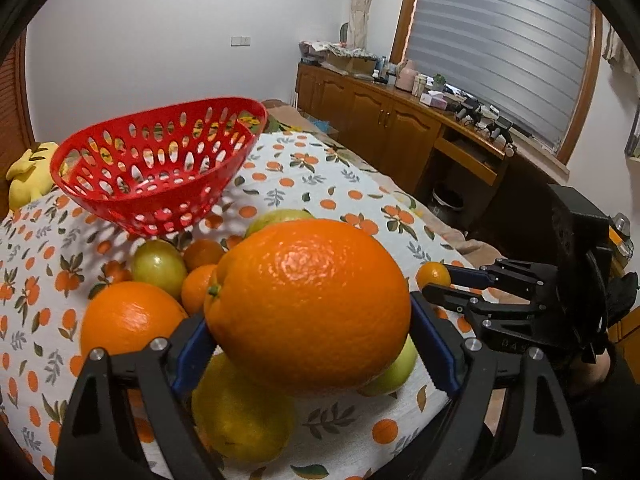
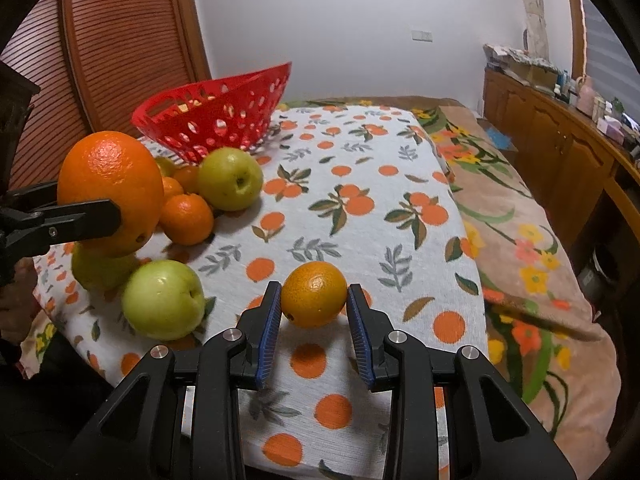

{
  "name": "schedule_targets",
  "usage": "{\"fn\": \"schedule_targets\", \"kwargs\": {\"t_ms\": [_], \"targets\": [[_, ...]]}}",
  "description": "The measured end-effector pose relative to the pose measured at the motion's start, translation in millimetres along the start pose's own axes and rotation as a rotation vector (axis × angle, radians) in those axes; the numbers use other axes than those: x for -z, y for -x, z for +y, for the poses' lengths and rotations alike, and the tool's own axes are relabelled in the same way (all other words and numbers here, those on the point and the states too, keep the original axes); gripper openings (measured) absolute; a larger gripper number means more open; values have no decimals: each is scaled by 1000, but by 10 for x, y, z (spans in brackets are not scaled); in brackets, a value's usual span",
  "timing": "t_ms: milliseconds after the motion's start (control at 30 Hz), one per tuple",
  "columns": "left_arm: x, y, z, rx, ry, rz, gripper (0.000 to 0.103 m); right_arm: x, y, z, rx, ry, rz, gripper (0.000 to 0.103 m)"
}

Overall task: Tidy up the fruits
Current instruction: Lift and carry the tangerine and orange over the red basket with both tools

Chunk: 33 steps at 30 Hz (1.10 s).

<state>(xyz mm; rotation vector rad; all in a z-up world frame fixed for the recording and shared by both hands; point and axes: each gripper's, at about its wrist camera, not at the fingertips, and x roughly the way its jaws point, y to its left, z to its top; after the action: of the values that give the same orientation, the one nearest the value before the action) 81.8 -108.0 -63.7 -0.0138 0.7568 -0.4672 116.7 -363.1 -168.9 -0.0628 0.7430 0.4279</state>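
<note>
A desk covered by a white cloth (image 2: 360,168) printed with oranges and leaves fills most of both views, with a flowered blanket (image 2: 532,240) spread to its right and wooden cabinets (image 1: 384,120) along the far right wall. At the far left of the desk stands a red perforated basket (image 1: 160,168), tilted, with nothing visible inside it. Just in front of the basket lies a cluster of fruit. The largest piece, a big orange (image 1: 308,304), is lifted above the cloth and gripped between the blue-padded jaws of the left gripper (image 1: 310,344), one pad on each side. Below and around it sit a second large orange (image 1: 128,320), a yellow-green fruit (image 1: 240,416) directly underneath, a green apple (image 2: 230,179) nearer the basket, another green apple (image 2: 162,300) at the near left, and some small tangerines (image 2: 186,219) in between. Apart from the cluster, near the middle of the cloth, a small orange (image 2: 314,294) rests on the desk between the open jaws of the right gripper (image 2: 313,320), whose pads stand just beside it on either side.
</note>
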Motion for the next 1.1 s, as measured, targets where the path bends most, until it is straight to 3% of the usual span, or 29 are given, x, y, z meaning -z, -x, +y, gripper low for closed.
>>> {"fn": "schedule_targets", "kwargs": {"t_ms": [1100], "targets": [[-464,640,631,-119,53,-160,88,-830,181,595,-96,120,-136,32]]}}
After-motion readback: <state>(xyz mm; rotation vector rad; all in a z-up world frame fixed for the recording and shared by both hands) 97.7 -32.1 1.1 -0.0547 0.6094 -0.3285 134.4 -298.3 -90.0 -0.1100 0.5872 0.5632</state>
